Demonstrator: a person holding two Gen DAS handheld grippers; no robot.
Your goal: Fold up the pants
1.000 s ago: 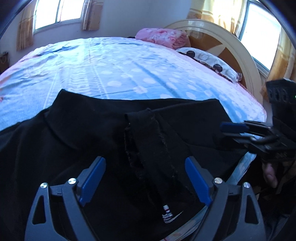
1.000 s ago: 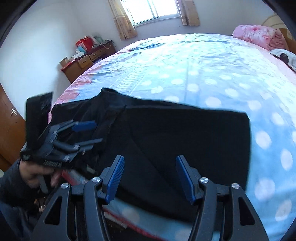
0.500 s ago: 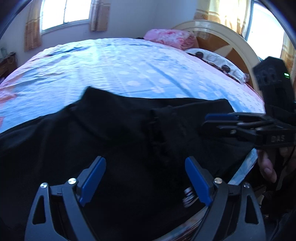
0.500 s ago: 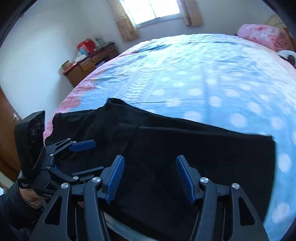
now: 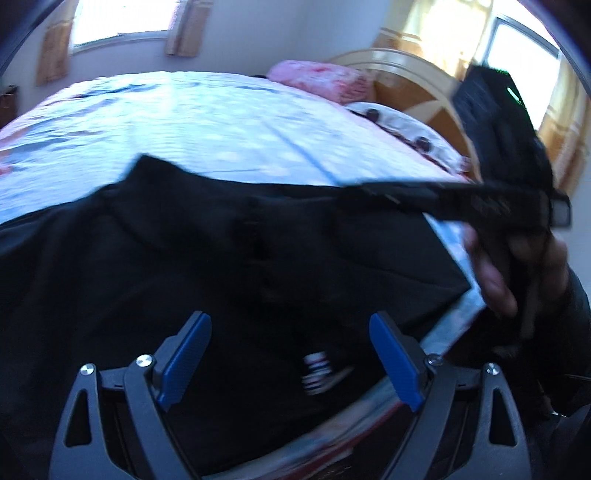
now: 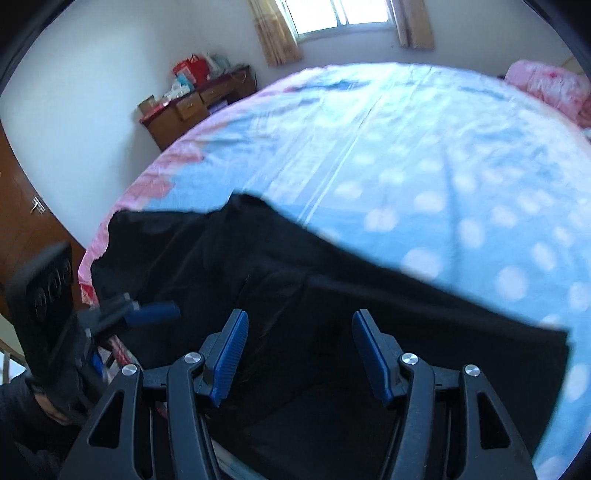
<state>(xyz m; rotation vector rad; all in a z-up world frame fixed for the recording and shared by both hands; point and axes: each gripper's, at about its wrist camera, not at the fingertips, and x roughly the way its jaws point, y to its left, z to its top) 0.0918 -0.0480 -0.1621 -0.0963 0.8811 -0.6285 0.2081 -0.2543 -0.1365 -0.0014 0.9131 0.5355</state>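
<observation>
Black pants (image 5: 184,266) lie spread on near edge of blue dotted bed (image 6: 424,166), partly folded. L gripper (image 5: 290,354) wide, empty, over pants; R gripper (image 6: 299,350) same, apart.

Bright daylight from windows (image 5: 122,22) at twelve and two o'clock, glare blown white. Motion blur throughout, worst on black pants (image 5: 221,258), detail lost. Fisheye bending, dark vignette at edges.
</observation>
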